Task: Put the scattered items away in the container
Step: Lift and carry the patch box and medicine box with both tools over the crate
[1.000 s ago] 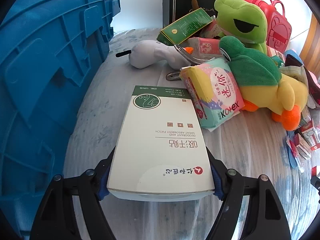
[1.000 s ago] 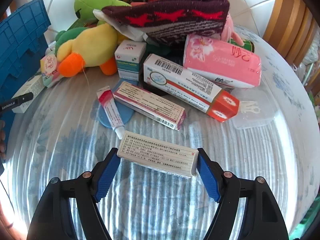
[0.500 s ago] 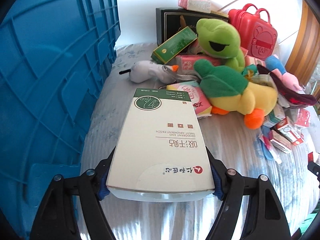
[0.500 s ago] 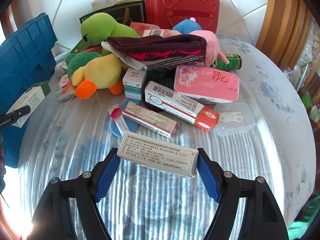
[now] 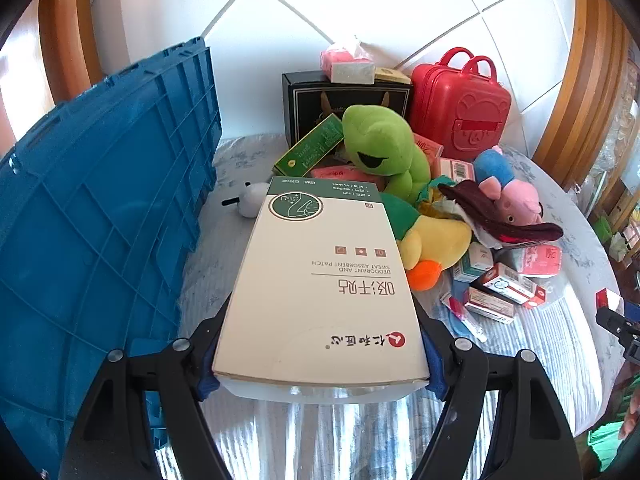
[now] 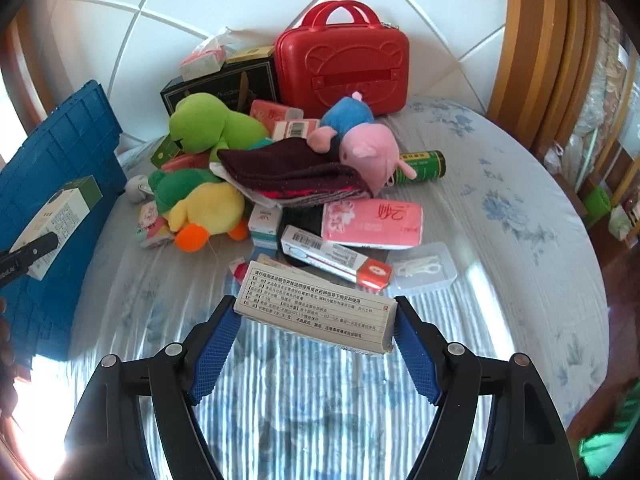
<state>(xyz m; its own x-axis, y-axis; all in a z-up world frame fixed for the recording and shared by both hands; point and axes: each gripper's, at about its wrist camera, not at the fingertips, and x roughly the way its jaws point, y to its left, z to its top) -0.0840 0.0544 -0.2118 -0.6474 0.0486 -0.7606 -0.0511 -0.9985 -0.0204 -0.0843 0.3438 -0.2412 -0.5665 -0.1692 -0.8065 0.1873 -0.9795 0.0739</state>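
My left gripper (image 5: 320,364) is shut on a flat white box with a green end (image 5: 324,280), held above the bed beside the blue crate (image 5: 100,208). That same box (image 6: 56,224) shows at the left of the right wrist view, against the crate (image 6: 60,140). My right gripper (image 6: 316,328) is shut on a small white medicine box (image 6: 316,312) covered in printed text, lifted above the bedspread. Beyond both lies the pile: a green frog plush (image 5: 380,148), a yellow duck plush (image 6: 204,208), a pink pig plush (image 6: 368,152) and several small boxes.
A red toy suitcase (image 6: 344,60) and a black box (image 5: 344,100) stand against the tiled wall. A pink tissue pack (image 6: 372,222), a clear plastic case (image 6: 424,268) and a green can (image 6: 420,164) lie on the flowered bedspread (image 6: 500,208). Wooden posts rise at right.
Both grippers have risen with their boxes, so the pile looks smaller and farther below. The crate's top rim now shows in the left wrist view.
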